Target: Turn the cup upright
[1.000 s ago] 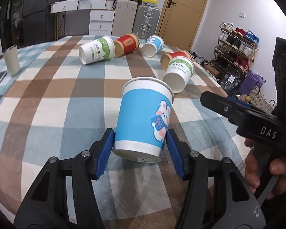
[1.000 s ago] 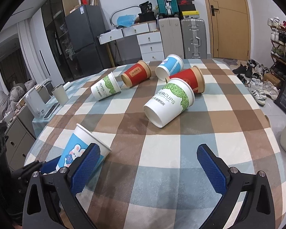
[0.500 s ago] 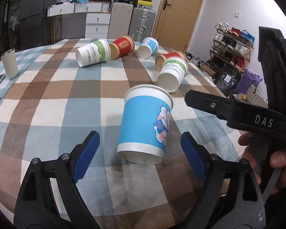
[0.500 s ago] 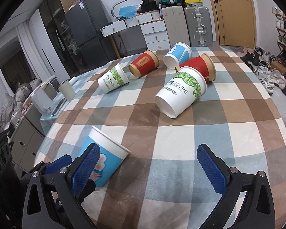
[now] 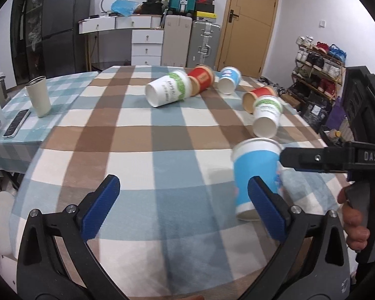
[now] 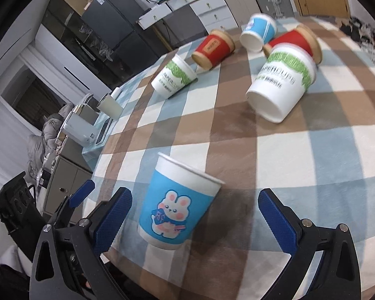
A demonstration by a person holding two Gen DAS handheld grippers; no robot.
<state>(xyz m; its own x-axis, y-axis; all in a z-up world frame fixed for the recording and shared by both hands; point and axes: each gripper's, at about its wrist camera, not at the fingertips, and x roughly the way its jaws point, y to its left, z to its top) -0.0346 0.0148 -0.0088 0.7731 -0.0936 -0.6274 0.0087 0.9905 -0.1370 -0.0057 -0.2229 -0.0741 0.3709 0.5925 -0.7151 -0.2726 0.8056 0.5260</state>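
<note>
- Blue bunny cup [image 6: 178, 203] stands mouth-up on the checked surface [image 6: 312, 150], near its front edge, well apart from the five cups lying on their sides beyond it.
- Left gripper [image 5: 185, 206]: wide, empty; bunny cup just behind its right pad. Right gripper [image 6: 196, 218]: wide, empty, the bunny cup between its pads, touching neither.
- Judgement: this cup looks done. For the next one, the nearest tipped target beyond the bunny cup is the white green-band cup [image 6: 282, 85]. Grip mid-wall, lightly (paper crushes), rotate the base down, and release only once it sits flat.
- Hard to read: bunny cup base partly hidden in the left view; far cups motion-blurred; contact between the far red cup [image 6: 300, 42] and the white cup uncertain.
</note>
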